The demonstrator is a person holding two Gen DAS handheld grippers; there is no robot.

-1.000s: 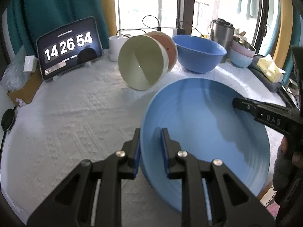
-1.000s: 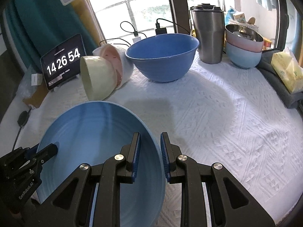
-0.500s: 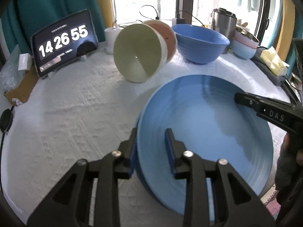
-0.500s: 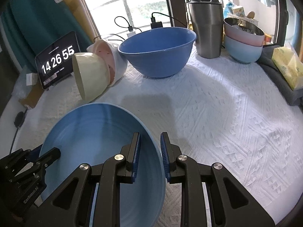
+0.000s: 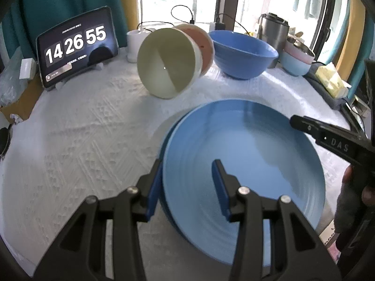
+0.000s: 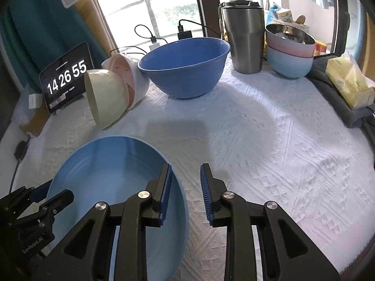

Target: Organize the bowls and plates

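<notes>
Plate [image 5: 246, 149], a wide pale-blue dish, lies flat on the tabletop [image 6: 269, 145] near its front edge, and seems to sit on a second blue plate whose rim peeps out at its left. Both tools have just been opening. The left tool [image 5: 187, 185] stands open astride the plate's left rim, pads clear of it; the right tool [image 6: 185, 194] is open too, one finger over the right rim, the other outside. The plate looks stiff, smooth and probably slippery, light enough but breakable if dropped, so the thin raised rim is the place to pinch. Open cloth lies to the right; tipped bowls [image 5: 171, 63] and a big blue bowl [image 6: 185, 68] crowd the far side.
</notes>
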